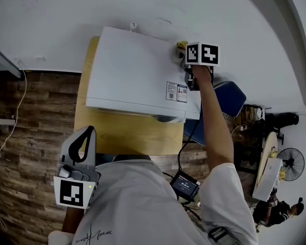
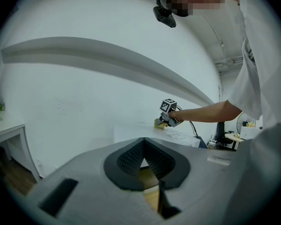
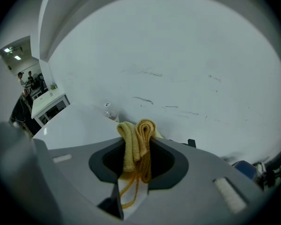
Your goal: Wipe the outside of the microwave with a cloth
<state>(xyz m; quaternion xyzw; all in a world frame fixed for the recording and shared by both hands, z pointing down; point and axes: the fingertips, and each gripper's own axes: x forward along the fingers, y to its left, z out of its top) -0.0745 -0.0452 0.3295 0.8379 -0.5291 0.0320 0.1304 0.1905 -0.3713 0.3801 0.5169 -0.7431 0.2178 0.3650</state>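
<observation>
At lower left my left gripper [image 1: 87, 132] hangs closed and empty, well apart from the microwave [image 1: 132, 78], whose white top stretches leftward from its upper-right back corner, where my nearer right gripper [image 1: 186, 52] clamps the yellow cloth [image 1: 181, 45].

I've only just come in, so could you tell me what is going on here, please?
A person seems to be wiping a white microwave that sits on a wooden table. The right gripper is shut on a folded yellow cloth and holds it at the far right corner of the microwave's top, near the wall. The left gripper is shut and empty, held low by the person's body, away from the microwave.
</observation>
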